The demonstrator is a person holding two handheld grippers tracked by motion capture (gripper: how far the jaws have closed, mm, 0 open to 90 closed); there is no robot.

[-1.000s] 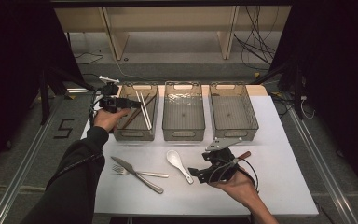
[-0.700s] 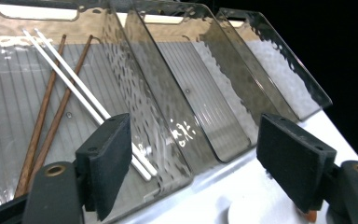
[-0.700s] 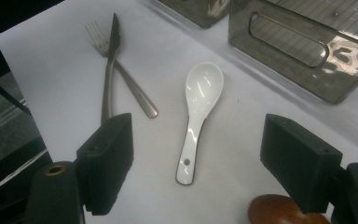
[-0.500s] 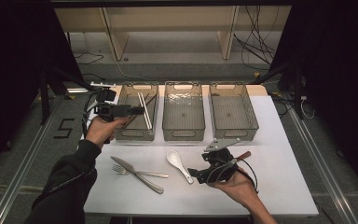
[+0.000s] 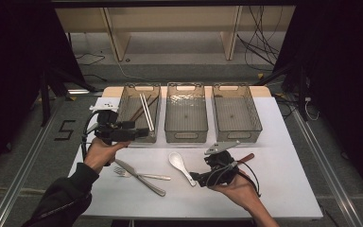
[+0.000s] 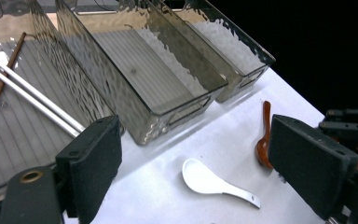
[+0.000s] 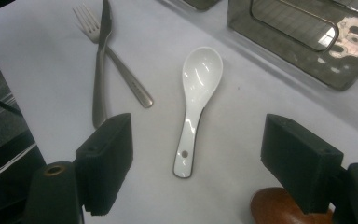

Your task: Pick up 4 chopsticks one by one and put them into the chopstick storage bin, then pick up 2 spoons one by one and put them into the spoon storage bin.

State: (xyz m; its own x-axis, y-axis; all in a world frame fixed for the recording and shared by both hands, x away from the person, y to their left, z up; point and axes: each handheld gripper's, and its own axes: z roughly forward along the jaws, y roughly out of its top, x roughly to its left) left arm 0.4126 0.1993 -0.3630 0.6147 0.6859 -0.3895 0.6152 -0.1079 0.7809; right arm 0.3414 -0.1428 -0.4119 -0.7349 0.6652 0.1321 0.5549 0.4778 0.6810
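Note:
A white ceramic spoon (image 5: 179,163) lies on the white table (image 5: 288,189), bowl toward the bins. My right gripper (image 5: 196,178) is low over the table, open and empty, with the spoon's handle (image 7: 186,140) between its jaws in the right gripper view. A brown wooden spoon (image 5: 246,157) lies just behind that gripper. My left gripper (image 5: 139,134) hovers at the front left corner of the left bin (image 5: 125,101), open and empty. That bin holds white chopsticks (image 5: 146,113) and brown chopsticks (image 5: 137,111).
A fork (image 5: 160,177) and a knife (image 5: 153,187) lie crossed at the table's near left. An empty middle bin (image 5: 185,137) and an empty right bin (image 5: 238,137) stand in a row at the back. Dark floor and cables surround the table.
My left gripper has drawn back from above the left bin toward the table's near side. The right gripper has stayed by the white spoon.

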